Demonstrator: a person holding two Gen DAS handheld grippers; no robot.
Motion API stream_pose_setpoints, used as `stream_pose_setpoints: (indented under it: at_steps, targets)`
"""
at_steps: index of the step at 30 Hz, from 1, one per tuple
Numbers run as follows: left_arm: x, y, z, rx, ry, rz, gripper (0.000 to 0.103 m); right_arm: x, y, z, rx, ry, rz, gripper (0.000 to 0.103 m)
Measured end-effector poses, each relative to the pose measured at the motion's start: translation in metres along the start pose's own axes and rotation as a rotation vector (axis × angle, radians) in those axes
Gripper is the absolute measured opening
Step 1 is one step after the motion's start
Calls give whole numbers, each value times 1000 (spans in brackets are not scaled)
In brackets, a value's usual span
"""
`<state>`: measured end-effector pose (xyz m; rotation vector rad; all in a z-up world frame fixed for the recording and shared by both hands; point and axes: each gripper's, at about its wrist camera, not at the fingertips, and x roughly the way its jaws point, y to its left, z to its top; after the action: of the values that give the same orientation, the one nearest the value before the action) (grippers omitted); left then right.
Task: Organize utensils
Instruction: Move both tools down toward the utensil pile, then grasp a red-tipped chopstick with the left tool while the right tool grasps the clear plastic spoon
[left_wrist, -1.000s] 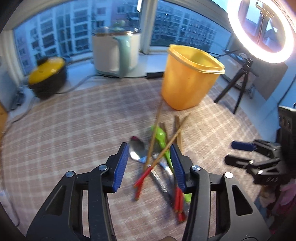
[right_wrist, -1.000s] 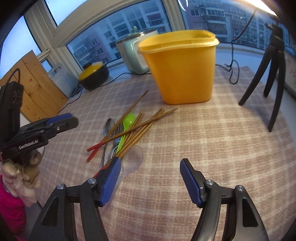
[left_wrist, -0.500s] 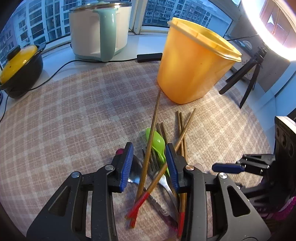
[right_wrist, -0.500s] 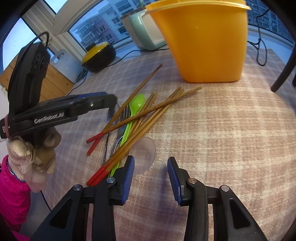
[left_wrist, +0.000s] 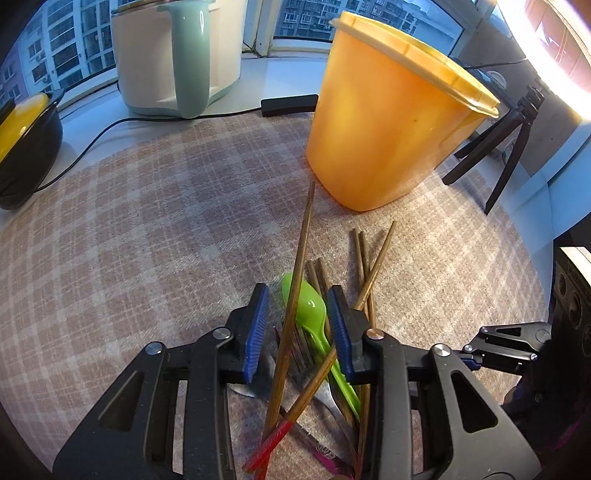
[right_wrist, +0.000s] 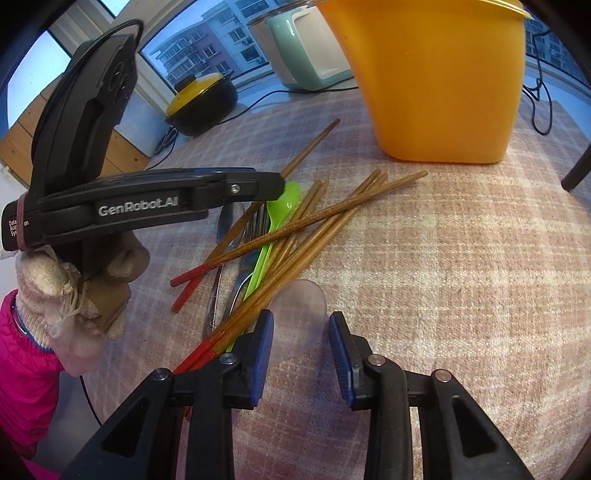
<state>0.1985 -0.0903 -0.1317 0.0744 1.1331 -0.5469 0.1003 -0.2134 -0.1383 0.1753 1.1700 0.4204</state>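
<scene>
From the left wrist, the left tool (left_wrist: 297, 330) reaches low over the utensil pile on the tabletop (left_wrist: 147, 229). Its jaws stand a little apart, with one long chopstick (left_wrist: 295, 306) and one green spoon (left_wrist: 308, 306) between them. One yellow bin (left_wrist: 384, 122) stands ahead.

From the right wrist, the right tool (right_wrist: 301, 347) sits low beside the pile, jaws a little apart around one clear spoon (right_wrist: 303, 314). I cannot count the chopsticks (right_wrist: 332, 218).

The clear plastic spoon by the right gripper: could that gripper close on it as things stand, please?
Probably yes: the right gripper is open, the clear spoon bowl lies between its fingers, and only the chopsticks crowd its left side.
</scene>
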Motion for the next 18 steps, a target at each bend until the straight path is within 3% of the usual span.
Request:
stream_pose_setpoints:
  at_steps: [9, 14, 18]
  targets:
    - [9, -1, 8, 4, 10, 12, 27, 5, 8, 4, -37, 0, -36, 22]
    - [12, -3, 10, 14, 15, 19, 11, 6, 11, 4, -61, 1, -55, 13]
    - [12, -1, 11, 7, 8, 13, 6, 8, 11, 4, -61, 0, -50, 5]
